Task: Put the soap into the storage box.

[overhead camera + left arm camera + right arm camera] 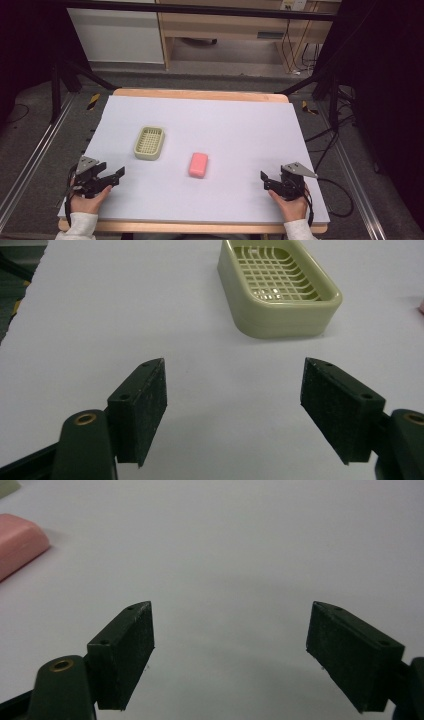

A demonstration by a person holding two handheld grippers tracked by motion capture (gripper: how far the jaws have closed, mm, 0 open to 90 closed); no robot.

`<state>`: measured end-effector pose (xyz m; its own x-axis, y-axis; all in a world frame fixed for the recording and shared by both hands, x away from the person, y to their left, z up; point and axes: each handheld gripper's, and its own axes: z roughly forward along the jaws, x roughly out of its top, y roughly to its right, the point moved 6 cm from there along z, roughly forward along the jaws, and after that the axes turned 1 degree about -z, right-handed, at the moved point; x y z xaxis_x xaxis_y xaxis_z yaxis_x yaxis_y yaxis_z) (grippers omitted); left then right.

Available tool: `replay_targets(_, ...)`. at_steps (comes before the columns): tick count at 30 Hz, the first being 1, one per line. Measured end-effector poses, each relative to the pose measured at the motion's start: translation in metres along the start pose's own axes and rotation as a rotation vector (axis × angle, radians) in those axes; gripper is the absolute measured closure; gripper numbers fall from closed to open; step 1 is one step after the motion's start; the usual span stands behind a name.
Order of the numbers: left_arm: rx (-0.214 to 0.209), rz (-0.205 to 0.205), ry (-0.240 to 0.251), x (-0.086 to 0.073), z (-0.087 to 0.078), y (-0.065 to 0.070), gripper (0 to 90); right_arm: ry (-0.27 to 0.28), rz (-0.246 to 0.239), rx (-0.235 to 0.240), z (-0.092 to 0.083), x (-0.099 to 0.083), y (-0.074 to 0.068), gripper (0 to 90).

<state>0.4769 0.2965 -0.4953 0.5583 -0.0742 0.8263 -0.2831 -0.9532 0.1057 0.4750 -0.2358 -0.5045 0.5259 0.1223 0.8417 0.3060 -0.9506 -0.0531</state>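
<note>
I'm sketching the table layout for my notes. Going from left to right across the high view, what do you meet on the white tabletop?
left gripper → soap dish → pink soap bar → right gripper

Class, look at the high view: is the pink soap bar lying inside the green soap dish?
No: the pink soap bar lies on the white table cover, apart from the green soap dish, whose grid is bare.
</note>
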Motion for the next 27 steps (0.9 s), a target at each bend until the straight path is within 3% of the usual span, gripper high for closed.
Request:
replay_targets(14, -0.046, 0.015, 0.005, 0.003, -0.001, 0.017, 28.0, -0.029, -0.022, -0.009, 0.0, -0.006, -0.001, 19.0)
replay_targets(27, -0.09, 0.054, -0.003, 0.01, 0.002, 0.037, 27.7, -0.038, -0.04, -0.006, 0.0, -0.007, -0.003, 19.7)
